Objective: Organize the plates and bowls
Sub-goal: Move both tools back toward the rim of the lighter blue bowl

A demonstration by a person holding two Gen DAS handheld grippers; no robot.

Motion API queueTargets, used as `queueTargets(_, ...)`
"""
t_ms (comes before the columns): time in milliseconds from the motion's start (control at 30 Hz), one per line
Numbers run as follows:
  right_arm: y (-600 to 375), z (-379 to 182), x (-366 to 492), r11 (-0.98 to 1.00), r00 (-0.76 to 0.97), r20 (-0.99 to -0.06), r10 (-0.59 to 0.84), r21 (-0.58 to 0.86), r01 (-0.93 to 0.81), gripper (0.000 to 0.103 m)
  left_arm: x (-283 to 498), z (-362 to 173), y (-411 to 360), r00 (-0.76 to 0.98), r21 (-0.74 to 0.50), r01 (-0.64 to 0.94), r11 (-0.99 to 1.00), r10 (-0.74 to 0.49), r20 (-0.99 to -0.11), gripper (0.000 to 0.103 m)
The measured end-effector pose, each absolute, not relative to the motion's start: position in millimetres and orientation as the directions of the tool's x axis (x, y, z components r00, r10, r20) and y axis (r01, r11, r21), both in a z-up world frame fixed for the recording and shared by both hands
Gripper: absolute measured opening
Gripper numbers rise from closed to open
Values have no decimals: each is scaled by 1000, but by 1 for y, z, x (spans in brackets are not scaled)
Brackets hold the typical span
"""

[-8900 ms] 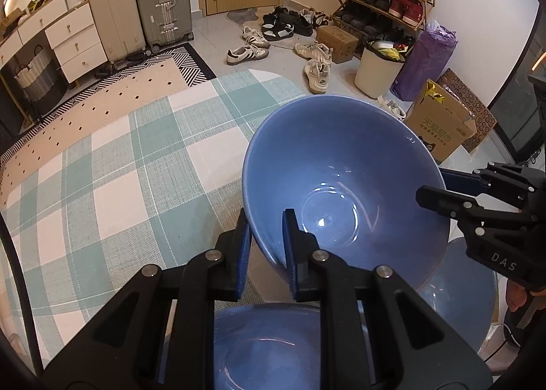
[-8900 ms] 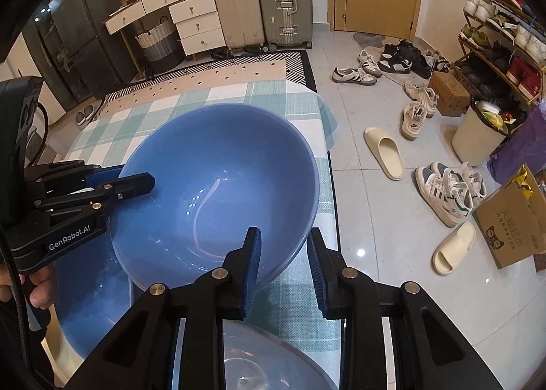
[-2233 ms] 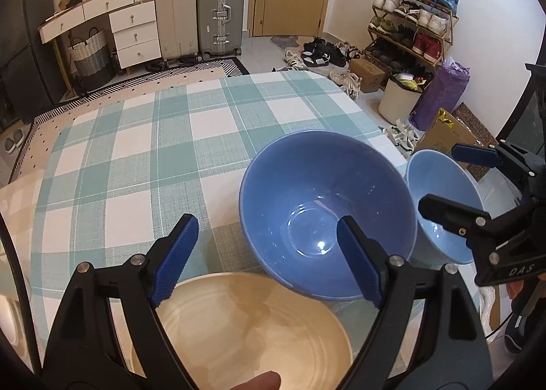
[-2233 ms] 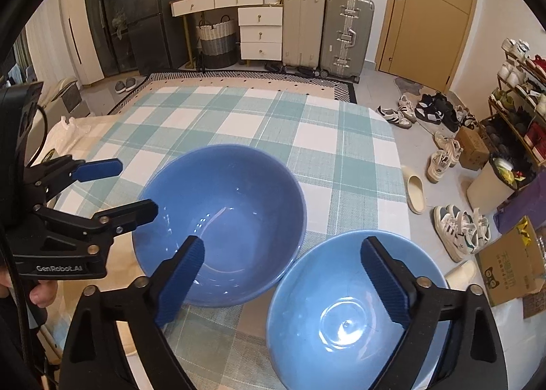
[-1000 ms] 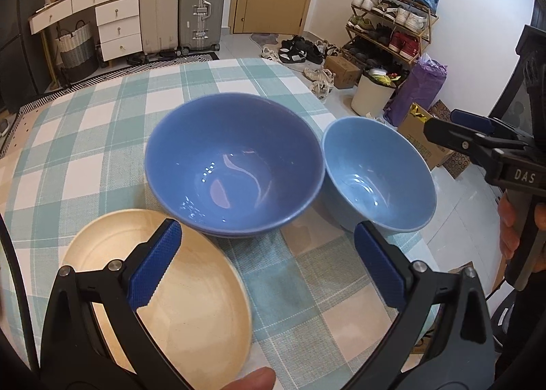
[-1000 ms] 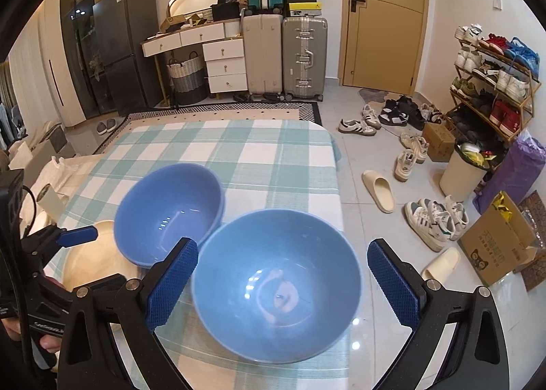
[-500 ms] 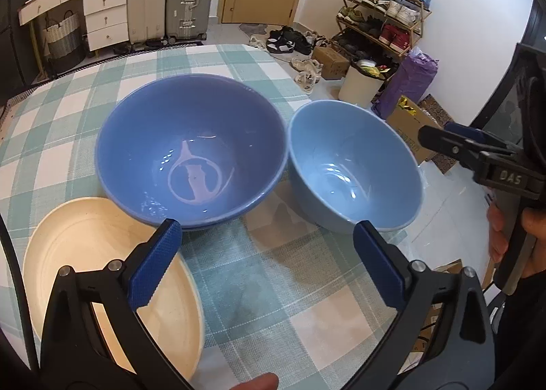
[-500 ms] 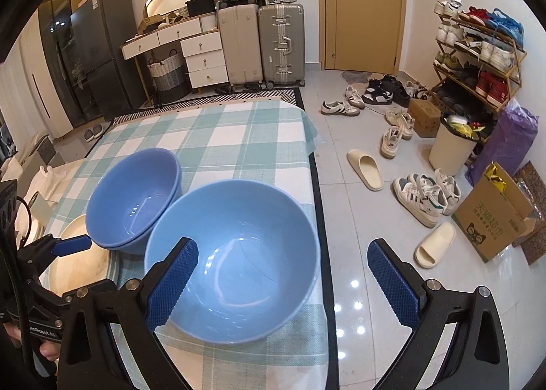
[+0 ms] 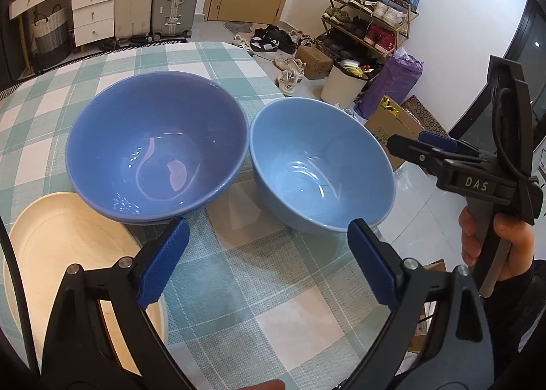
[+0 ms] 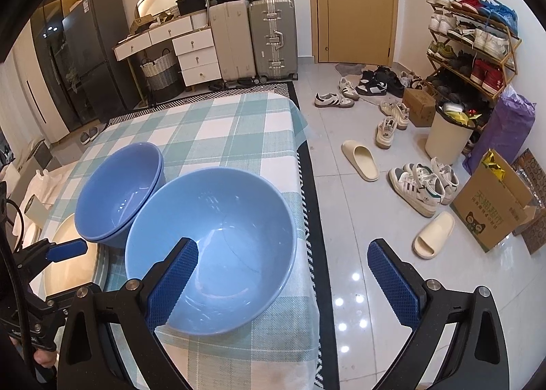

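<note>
Both grippers had drawn back from the crockery since the earlier frames, when each was clamped on the rim of a blue bowl; by this moment the bowls sat on the table and neither tool held anything. A darker blue bowl (image 9: 157, 147), nested in another of the same colour, stood on the green-and-white checked tablecloth (image 9: 259, 291), and a lighter blue bowl (image 9: 320, 164) rested just beside it on the side nearest the table's edge, their rims close together or touching. A cream plate (image 9: 54, 253) lay flat just in front of the stacked bowls, its rim partly tucked beneath them in the left wrist view. The left gripper (image 9: 268, 263) hovered over bare cloth short of both bowls, its blue-padded fingers wide apart but closing, with nothing between them. The right gripper (image 10: 283, 280) hung above the lighter bowl's near rim and the table's edge, its fingers spread wide and gripping nothing; one pad overlapped the bowl in the right wrist view, the other stood over the tiled floor (image 10: 358, 219). A person's hand (image 9: 494, 246) held the right gripper's handle.
</note>
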State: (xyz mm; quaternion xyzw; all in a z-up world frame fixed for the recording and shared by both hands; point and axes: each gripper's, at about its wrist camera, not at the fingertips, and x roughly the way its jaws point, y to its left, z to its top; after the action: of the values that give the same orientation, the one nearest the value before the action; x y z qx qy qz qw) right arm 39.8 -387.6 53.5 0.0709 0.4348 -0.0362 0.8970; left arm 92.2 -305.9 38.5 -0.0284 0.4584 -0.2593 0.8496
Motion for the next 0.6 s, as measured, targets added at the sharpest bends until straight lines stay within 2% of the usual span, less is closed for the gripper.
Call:
queueTargets(300, -393, 44, 35, 988, 607, -795, 4, 95, 118, 101, 96, 30, -327, 408, -281, 433, 857, -464, -786, 92)
queueTargets(600, -394, 37, 36, 988, 605, -796, 21, 109, 110, 101, 102, 22, -347, 400, -283, 435, 855, -465, -790, 81)
